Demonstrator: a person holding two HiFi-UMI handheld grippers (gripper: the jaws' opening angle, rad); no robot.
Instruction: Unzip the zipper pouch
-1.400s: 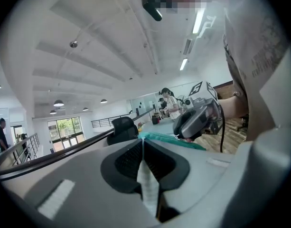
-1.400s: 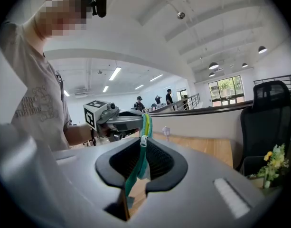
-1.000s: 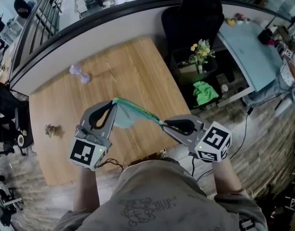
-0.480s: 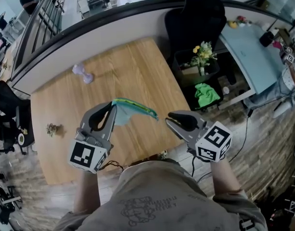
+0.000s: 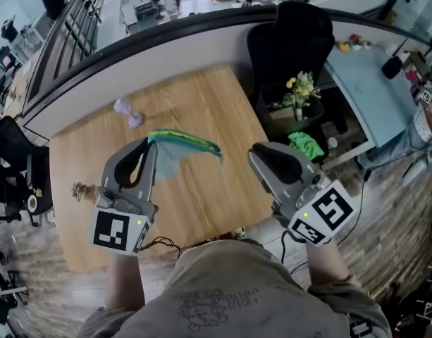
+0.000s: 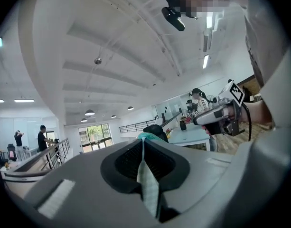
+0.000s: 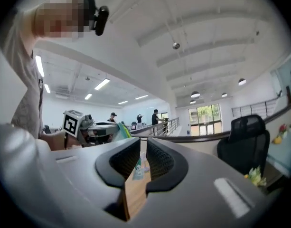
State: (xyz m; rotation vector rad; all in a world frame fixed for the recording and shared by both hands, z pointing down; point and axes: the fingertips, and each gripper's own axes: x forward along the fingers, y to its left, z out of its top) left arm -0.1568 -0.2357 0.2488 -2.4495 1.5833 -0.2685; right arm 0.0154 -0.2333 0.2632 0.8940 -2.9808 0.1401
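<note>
A teal zipper pouch (image 5: pixel 175 148) with a green-yellow zipper edge hangs in the air over the wooden table (image 5: pixel 201 104). My left gripper (image 5: pixel 151 146) is shut on its left corner. In the left gripper view the fabric (image 6: pixel 148 186) is pinched between the jaws of that gripper (image 6: pixel 143 139). My right gripper (image 5: pixel 254 155) is to the right of the pouch's free end, apart from it. Its jaws stand slightly open in the right gripper view (image 7: pixel 143 144), with only table showing in the gap. That view also shows the pouch (image 7: pixel 121 130) off to the left.
A small purple dumbbell (image 5: pixel 128 111) and a small brown object (image 5: pixel 79 189) lie on the table. Beyond the table's right edge are a black chair (image 5: pixel 293 34), a crate with flowers (image 5: pixel 298 94) and a green cloth (image 5: pixel 305 146). People stand far off.
Both grippers have risen. The pouch's right end, which reached the right gripper's tips a second ago, now hangs free, and the right gripper has moved away to the right.
</note>
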